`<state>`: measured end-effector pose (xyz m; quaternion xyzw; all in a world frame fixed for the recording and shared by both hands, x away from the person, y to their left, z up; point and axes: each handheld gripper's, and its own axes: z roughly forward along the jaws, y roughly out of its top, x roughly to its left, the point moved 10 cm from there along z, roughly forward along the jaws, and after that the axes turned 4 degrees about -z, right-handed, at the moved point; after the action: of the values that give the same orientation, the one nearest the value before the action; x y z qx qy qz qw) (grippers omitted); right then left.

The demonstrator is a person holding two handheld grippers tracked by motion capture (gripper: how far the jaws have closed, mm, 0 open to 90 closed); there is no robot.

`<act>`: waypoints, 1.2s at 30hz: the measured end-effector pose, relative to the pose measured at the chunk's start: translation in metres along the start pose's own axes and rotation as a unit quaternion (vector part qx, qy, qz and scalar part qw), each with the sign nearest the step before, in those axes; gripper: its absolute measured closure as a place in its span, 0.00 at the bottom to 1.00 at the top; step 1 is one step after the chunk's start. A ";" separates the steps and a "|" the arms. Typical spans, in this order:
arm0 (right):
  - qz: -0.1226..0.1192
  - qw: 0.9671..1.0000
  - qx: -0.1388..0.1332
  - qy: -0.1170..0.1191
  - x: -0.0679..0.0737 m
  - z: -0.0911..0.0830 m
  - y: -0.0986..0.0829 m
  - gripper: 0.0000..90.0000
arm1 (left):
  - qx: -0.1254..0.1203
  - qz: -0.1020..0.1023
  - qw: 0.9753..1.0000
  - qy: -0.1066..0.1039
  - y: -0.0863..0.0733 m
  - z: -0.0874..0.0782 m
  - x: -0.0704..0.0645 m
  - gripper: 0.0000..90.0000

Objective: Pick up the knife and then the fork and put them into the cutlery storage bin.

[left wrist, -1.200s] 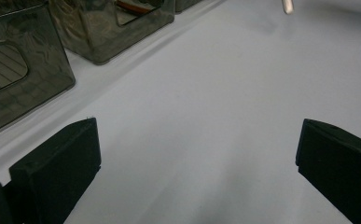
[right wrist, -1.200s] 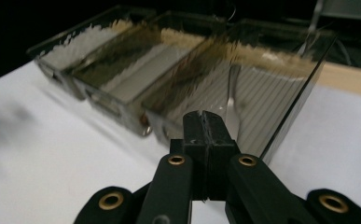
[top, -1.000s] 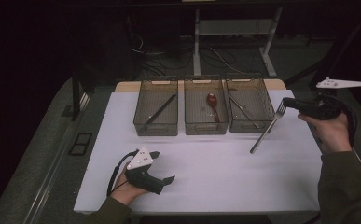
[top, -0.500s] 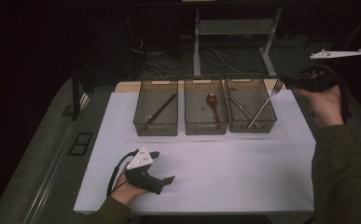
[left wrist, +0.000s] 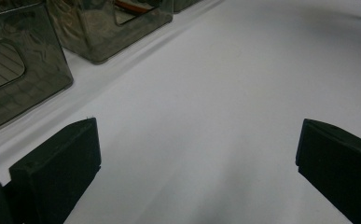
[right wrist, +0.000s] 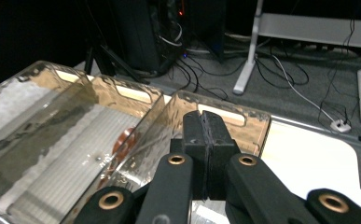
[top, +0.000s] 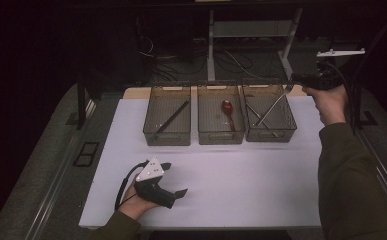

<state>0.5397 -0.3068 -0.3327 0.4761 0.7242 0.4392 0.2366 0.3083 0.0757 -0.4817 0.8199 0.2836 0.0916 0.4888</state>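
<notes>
Occlusions and cut-offs: fork grip, bins, left claw

In the right gripper view the pressed-together jaws of the right claw [right wrist: 205, 154] hide the spot where the fork [top: 272, 107] would sit, so the grip cannot be confirmed there; in the high view the fork's upper end is too small and dim to show contact. The left gripper view cuts the near bin [left wrist: 19, 79] at its left edge and a second bin [left wrist: 108, 28] at the top. The left claw [left wrist: 197, 172] has both jaws cropped at the bottom. The thin items beside the fork are unresolvable.
</notes>
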 end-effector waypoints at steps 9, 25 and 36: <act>0.007 1.000 0.020 -0.007 0.001 0.020 -0.016 1.00 | -0.004 -0.002 1.000 0.001 0.001 -0.002 0.001 0.00; 0.024 0.998 0.049 0.008 -0.002 0.041 -0.048 0.99 | -0.005 -0.005 1.000 0.001 0.001 -0.002 0.001 0.00; 0.055 0.996 0.066 0.019 -0.010 0.051 -0.070 0.99 | -0.005 -0.006 1.000 0.001 0.001 -0.001 0.002 0.00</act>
<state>0.5493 -0.3064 -0.4190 0.5210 0.7287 0.4121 0.1667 0.3097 0.0777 -0.4808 0.8154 0.2887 0.0908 0.4935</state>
